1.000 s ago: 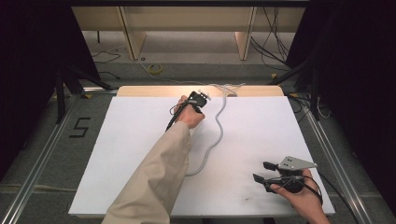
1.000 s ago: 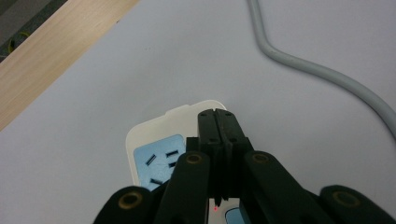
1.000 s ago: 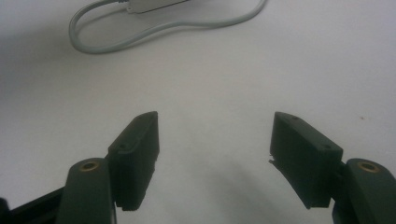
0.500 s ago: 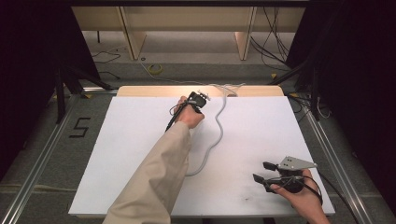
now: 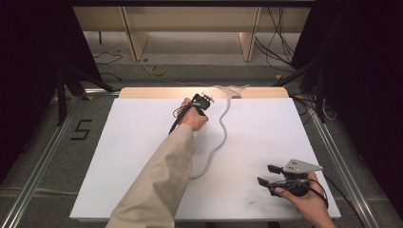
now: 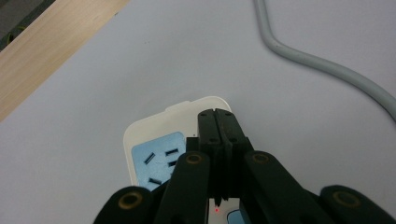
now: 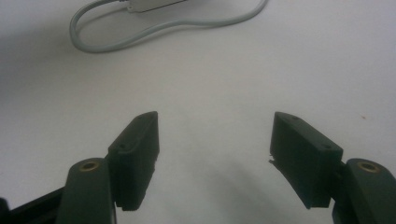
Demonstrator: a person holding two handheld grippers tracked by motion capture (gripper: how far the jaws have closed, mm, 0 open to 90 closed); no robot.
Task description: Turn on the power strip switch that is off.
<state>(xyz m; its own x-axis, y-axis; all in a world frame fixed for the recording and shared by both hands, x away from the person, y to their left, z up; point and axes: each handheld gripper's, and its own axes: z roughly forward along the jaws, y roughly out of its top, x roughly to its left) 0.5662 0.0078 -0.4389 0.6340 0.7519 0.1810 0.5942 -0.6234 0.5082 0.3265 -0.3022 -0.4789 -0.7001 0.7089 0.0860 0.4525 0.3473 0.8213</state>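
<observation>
Step in hand: left gripper (image 6: 215, 122) has its jaws clenched tight together, nothing between them, tips pressed down over the white power strip (image 6: 154, 135); judging by the small red light (image 6: 216, 210) glowing just under the jaws, this looks like a press on the strip's switch rather than a pick-up.
Left gripper in the high view: left gripper (image 5: 203, 100) sits at the far edge of the tabletop (image 5: 142, 142), held by the person's left hand (image 5: 192, 118).
Power strip location: directly beneath and ahead of the clenched jaws; its rounded end pokes out past the tips, with a blue socket face (image 6: 159, 161) to their left.
Long axis: runs roughly along the line of the left jaws, pointing away from the camera, tilted slightly to the left; the near end is hidden under the gripper.
Cable: grey cable (image 5: 222, 135) snakes over the tabletop, well off to the right of the left jaws.
Right gripper: right gripper (image 7: 215, 154) rests with jaws released and wide apart over bare tabletop, nothing between them; the strip and its cable lie well ahead of it.
Next move, as a judgement: lift the tips straight off, checking the light's state, without dragging the strip sideways.
</observation>
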